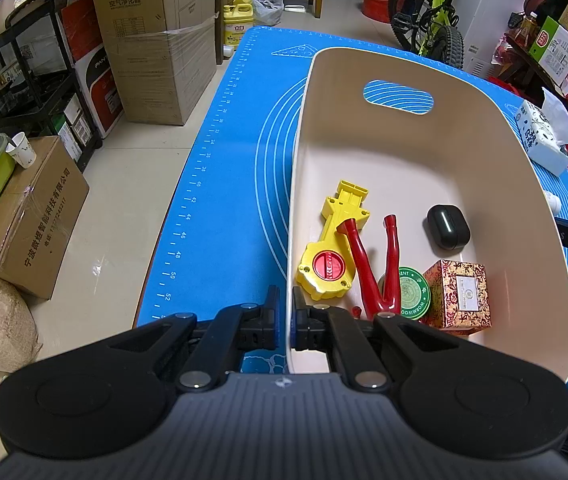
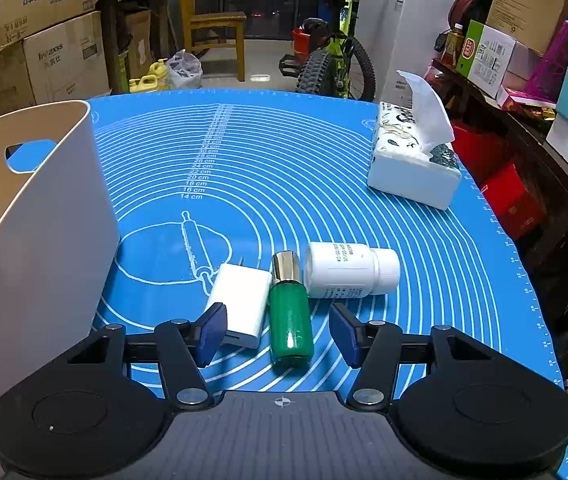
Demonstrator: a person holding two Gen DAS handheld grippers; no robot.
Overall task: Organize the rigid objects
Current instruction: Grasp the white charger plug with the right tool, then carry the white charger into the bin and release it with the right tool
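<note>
Left gripper [image 1: 286, 320] pinches the bin [image 1: 524, 184] wall; inside, toward five o'clock: yellow toy [image 1: 330, 248], red slingshot [image 1: 376, 268], perhaps an earbud case [image 1: 448, 227]. Right gripper [image 2: 277, 330] gapes.

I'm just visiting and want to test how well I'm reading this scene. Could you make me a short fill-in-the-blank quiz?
1. The left gripper is shut on the rim of the beige ____.
2. The green bottle lies between the open right gripper's fingers and has a ____ cap.
3. Beside the green bottle lies a white charger and a white ____ bottle.

Missing words: bin; gold; pill
</note>
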